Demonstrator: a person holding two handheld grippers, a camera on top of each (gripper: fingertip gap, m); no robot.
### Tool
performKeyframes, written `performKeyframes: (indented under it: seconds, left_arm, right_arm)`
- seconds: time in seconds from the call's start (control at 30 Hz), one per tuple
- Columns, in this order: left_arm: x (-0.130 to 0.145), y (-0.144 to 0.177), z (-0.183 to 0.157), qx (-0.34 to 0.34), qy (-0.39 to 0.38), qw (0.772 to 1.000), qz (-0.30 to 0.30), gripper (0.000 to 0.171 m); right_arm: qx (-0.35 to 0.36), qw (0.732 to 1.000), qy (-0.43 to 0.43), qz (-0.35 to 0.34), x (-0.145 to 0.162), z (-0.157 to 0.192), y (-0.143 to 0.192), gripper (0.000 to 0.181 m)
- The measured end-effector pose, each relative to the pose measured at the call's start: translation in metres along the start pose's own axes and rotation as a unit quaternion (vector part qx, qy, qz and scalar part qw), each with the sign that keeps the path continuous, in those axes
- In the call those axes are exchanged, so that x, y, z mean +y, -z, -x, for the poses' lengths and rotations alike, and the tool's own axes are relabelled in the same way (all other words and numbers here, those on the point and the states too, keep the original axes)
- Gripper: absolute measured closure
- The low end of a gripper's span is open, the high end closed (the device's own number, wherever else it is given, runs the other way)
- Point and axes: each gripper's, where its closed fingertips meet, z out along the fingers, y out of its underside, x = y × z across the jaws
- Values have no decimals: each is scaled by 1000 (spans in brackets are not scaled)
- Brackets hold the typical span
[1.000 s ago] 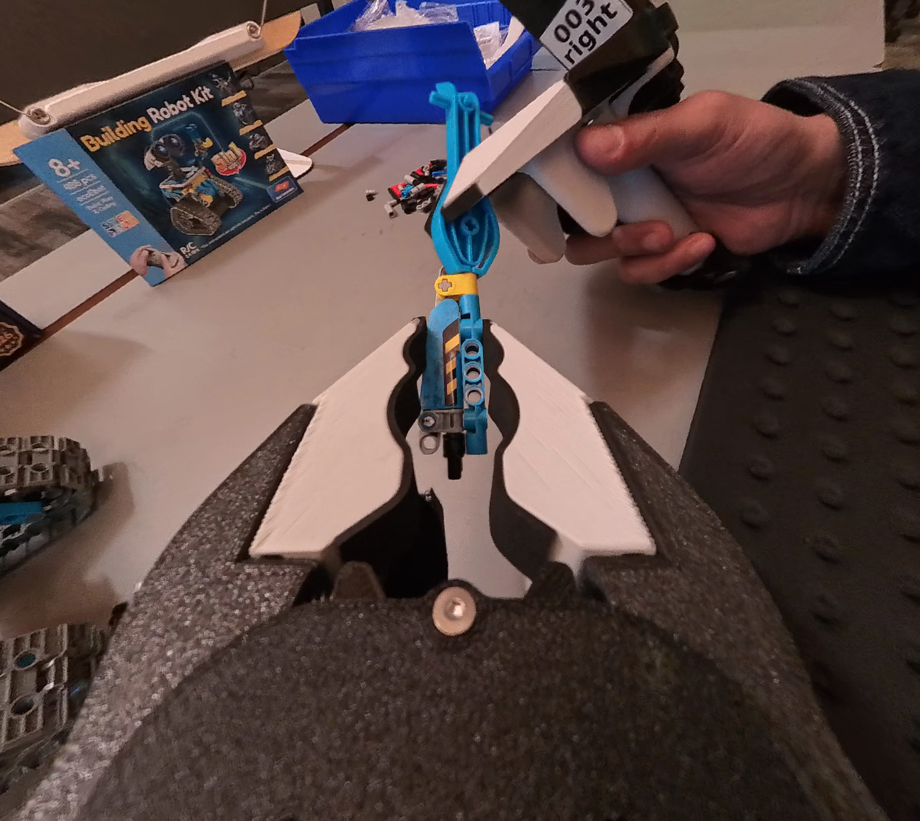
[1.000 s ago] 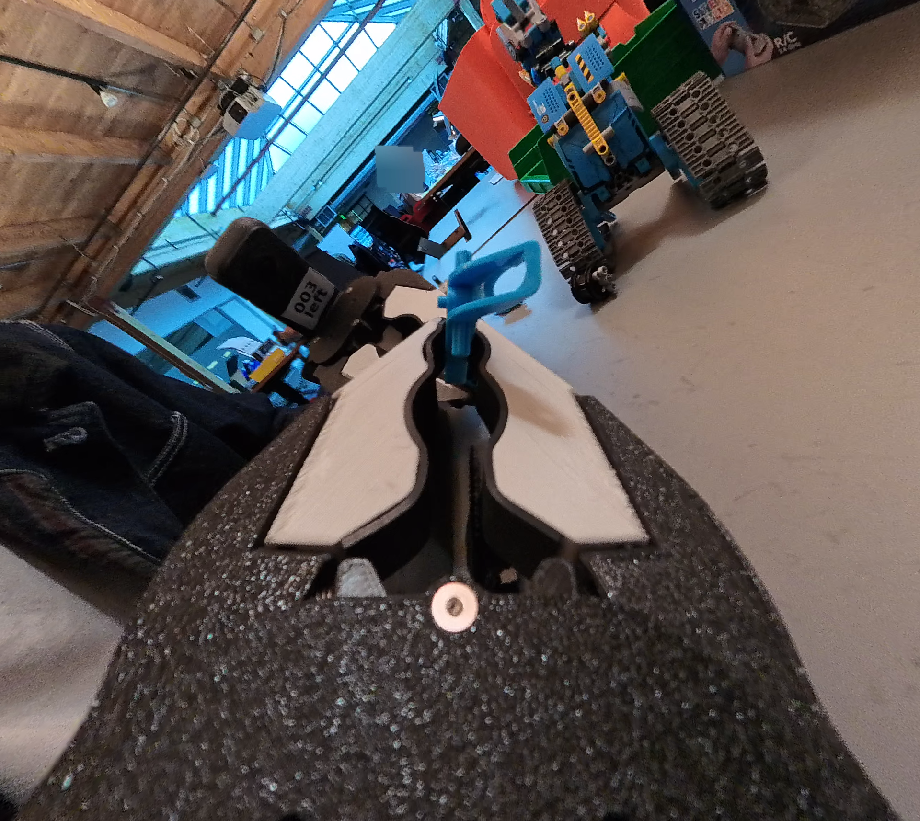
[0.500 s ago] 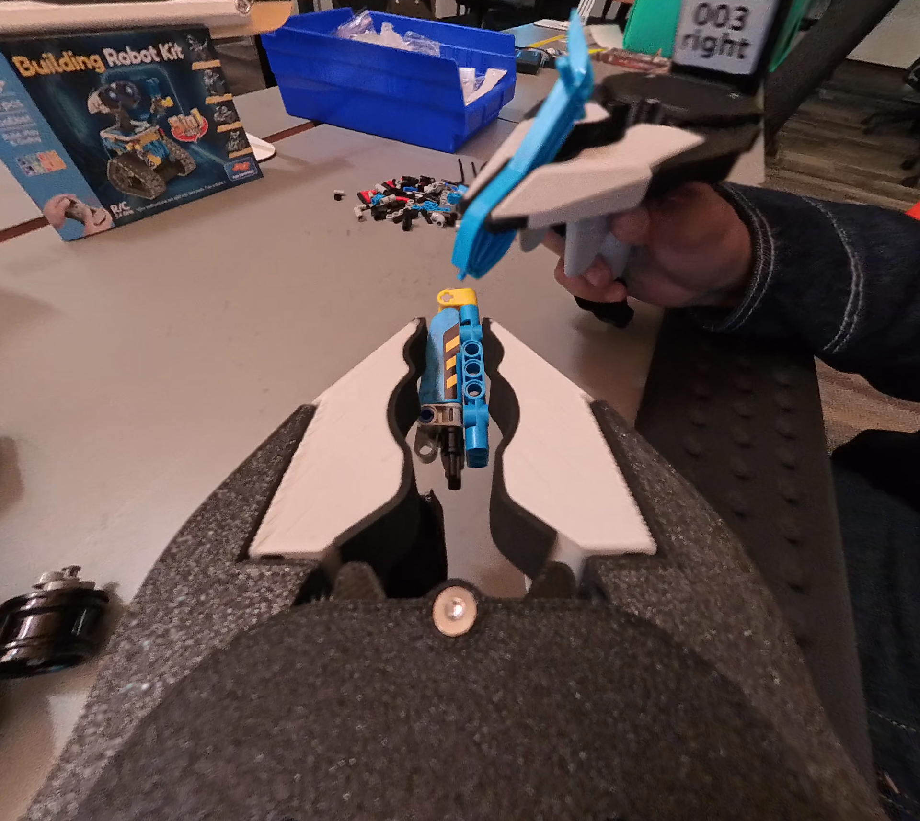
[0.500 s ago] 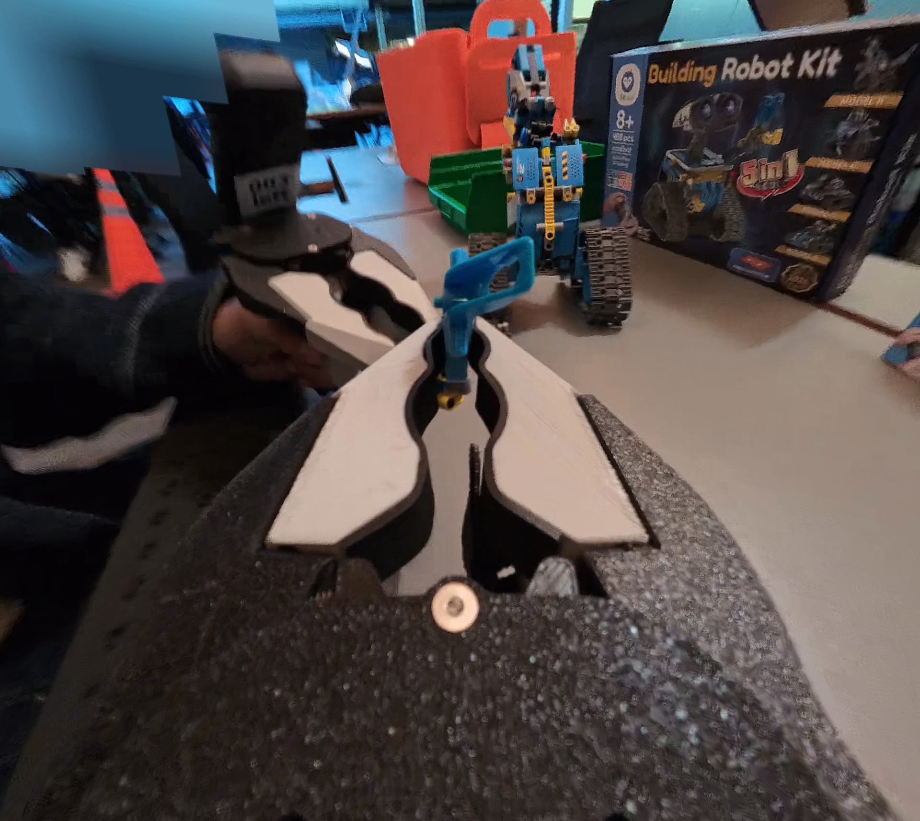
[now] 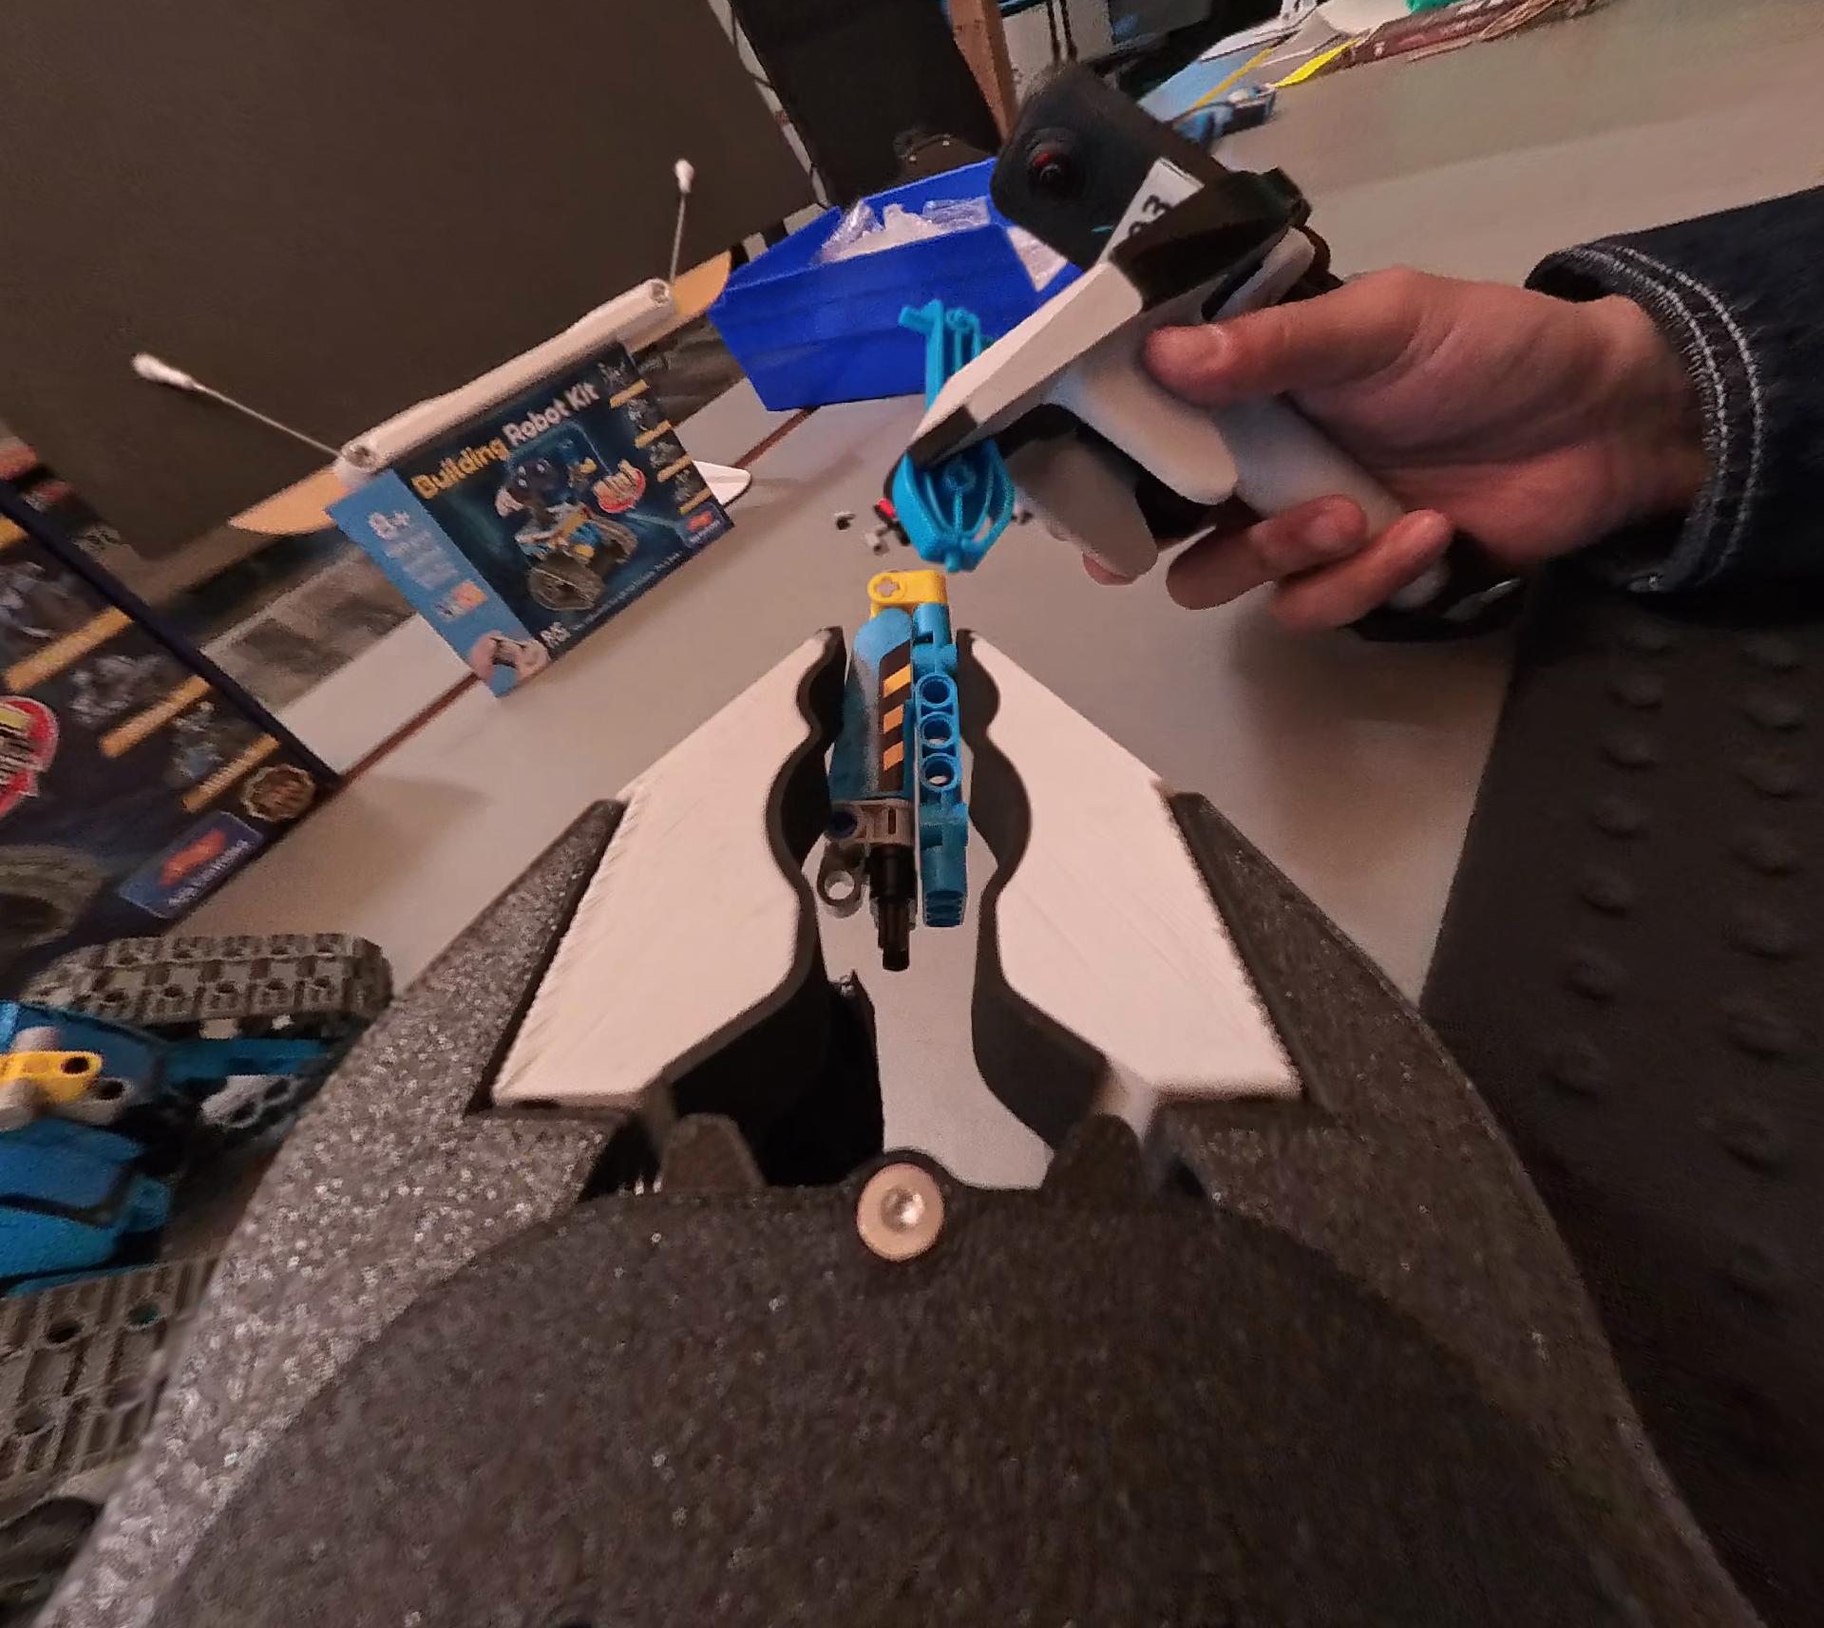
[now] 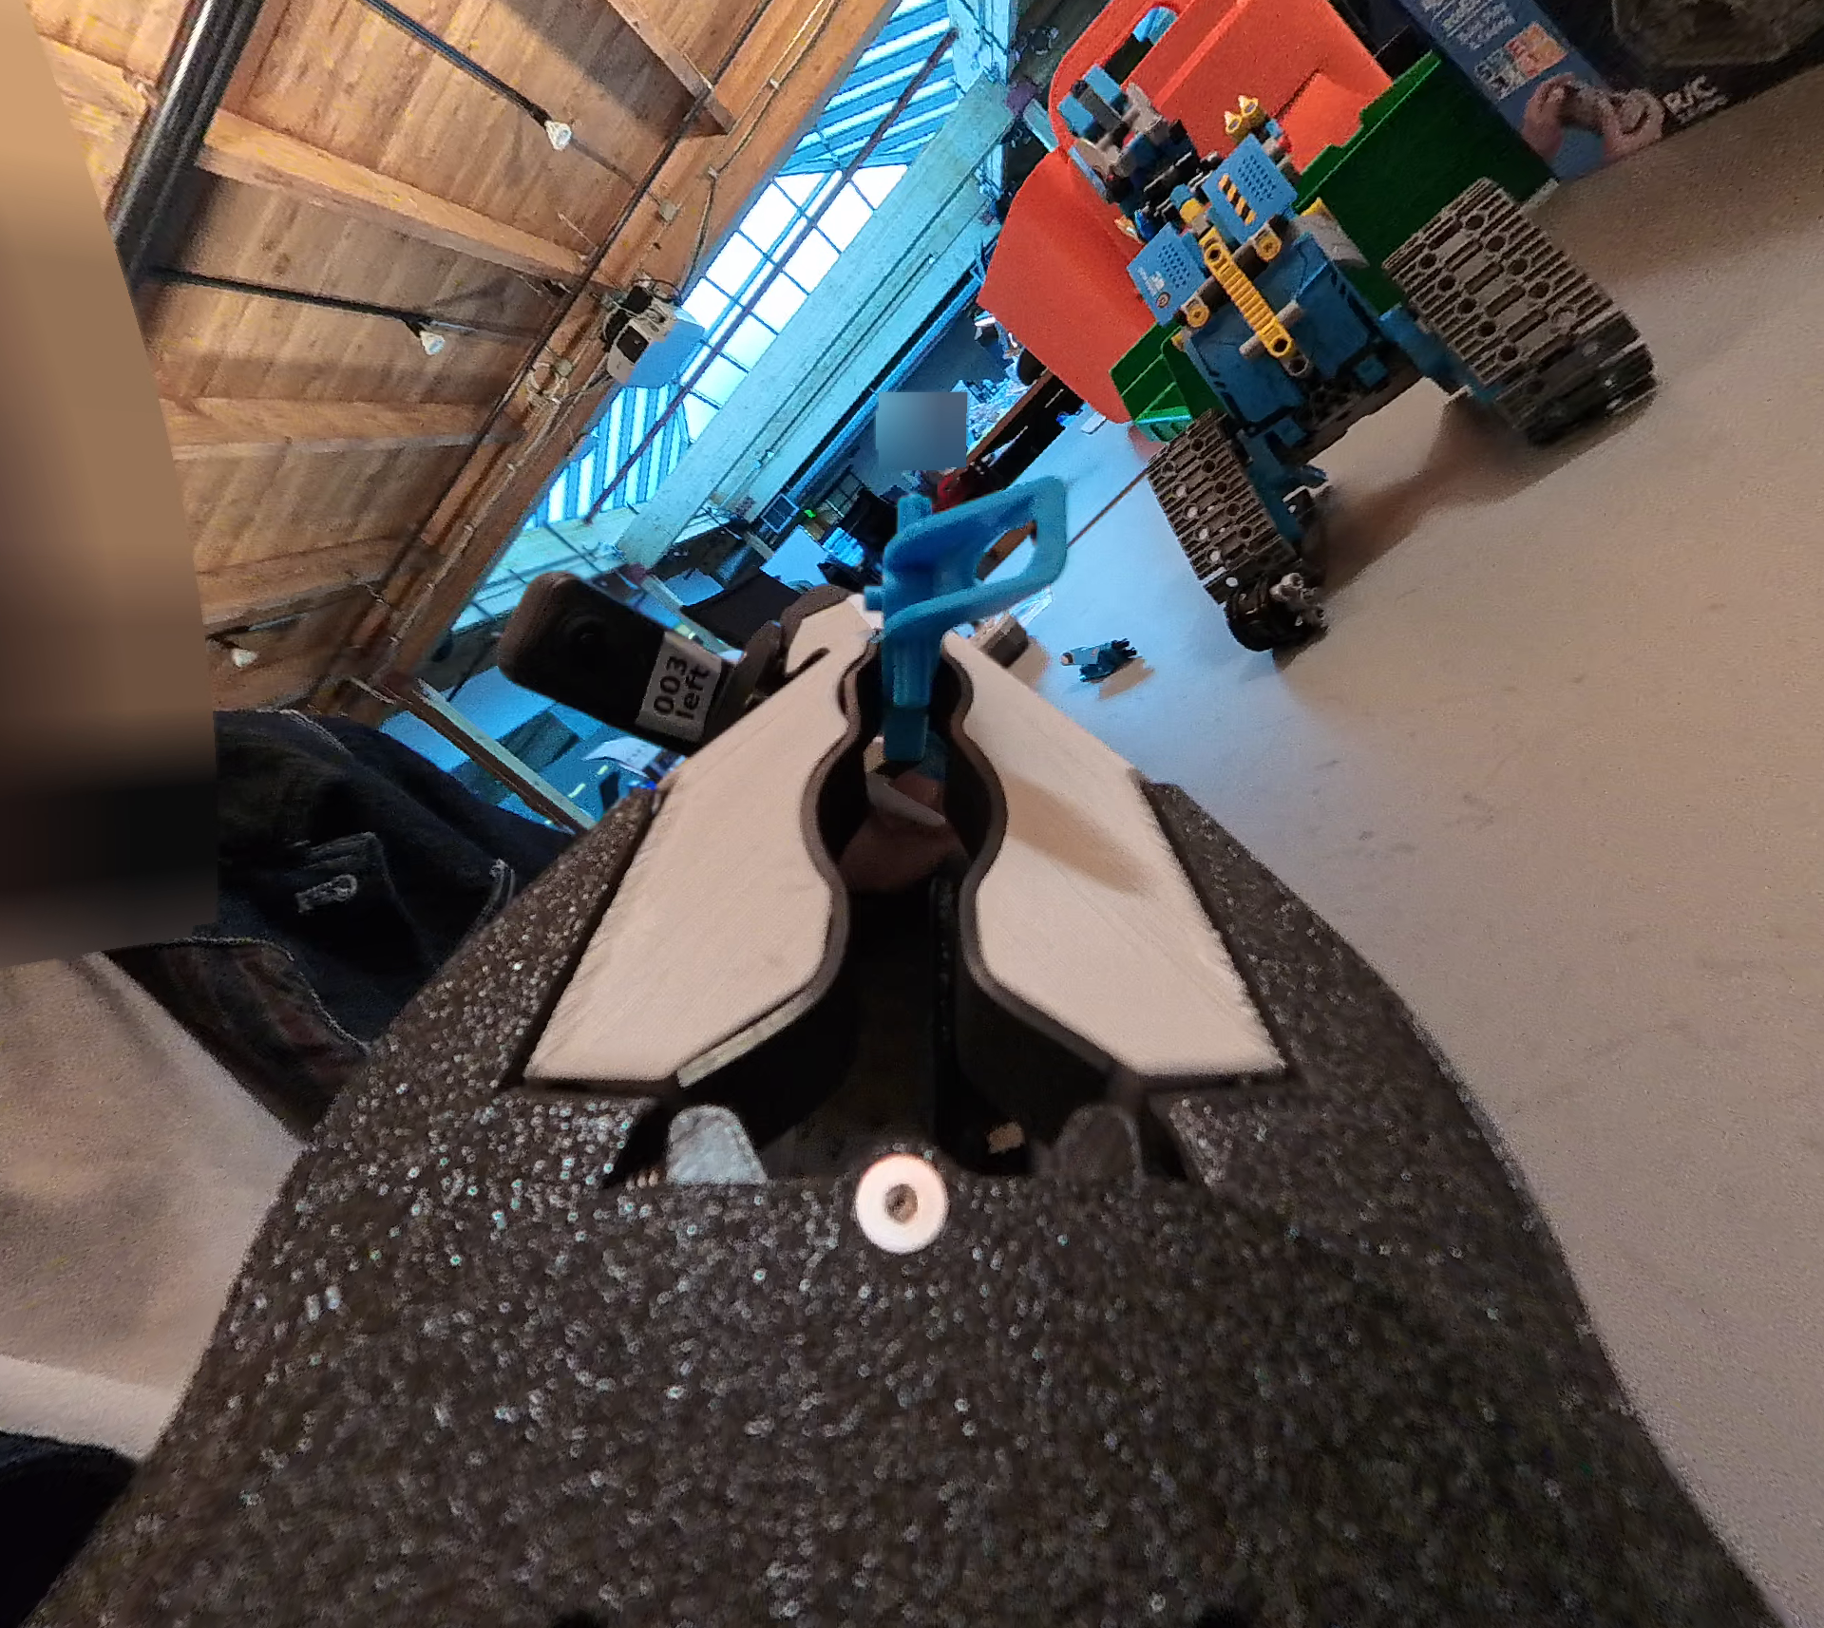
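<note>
My left gripper [image 5: 896, 643] is shut on a blue arm piece [image 5: 903, 742] with black-and-orange stripes and a yellow connector [image 5: 903, 589] at its far tip. My right gripper [image 6: 903, 653] is shut on a blue claw piece [image 6: 962, 564]. In the left wrist view the right gripper [image 5: 948, 456], held by a hand [image 5: 1421, 436], holds the claw piece [image 5: 948, 495] just above and right of the yellow connector, close but apart. The left gripper [image 6: 790, 673] shows behind the claw in the right wrist view.
A blue tracked robot model [image 6: 1313, 317] stands on the grey table [image 6: 1481, 791] before an orange bag [image 6: 1184, 130] and green bin [image 6: 1411, 150]. A kit box [image 5: 533, 505], blue parts bin [image 5: 859, 308], loose small parts [image 5: 869, 520] and black mat [image 5: 1629, 989] lie around. Both grippers' tips are close together, under 4 cm apart. The left tips stand about 20 centimetres off the blue tracked robot model [image 6: 1313, 317]. The left camera catches it too, in the left wrist view [image 5: 71, 1041].
The right gripper has tilted and brought the claw piece back down close to the yellow connector. The left gripper has swung left, so the tracked model is in its view again.
</note>
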Motion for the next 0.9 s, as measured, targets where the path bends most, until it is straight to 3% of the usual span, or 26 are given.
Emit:
performKeyframes:
  seconds: [0.2, 0.9]
  left_arm:
    - [1, -2, -4, -6, -31, 999, 7, 150]
    - [3, -3, -4, -19, -51, 998, 18, 151]
  right_arm:
    - [-35, 997, -62, -16, 0, 1, -4, 176]
    - [-13, 997, -72, -8, 5, -7, -3, 176]
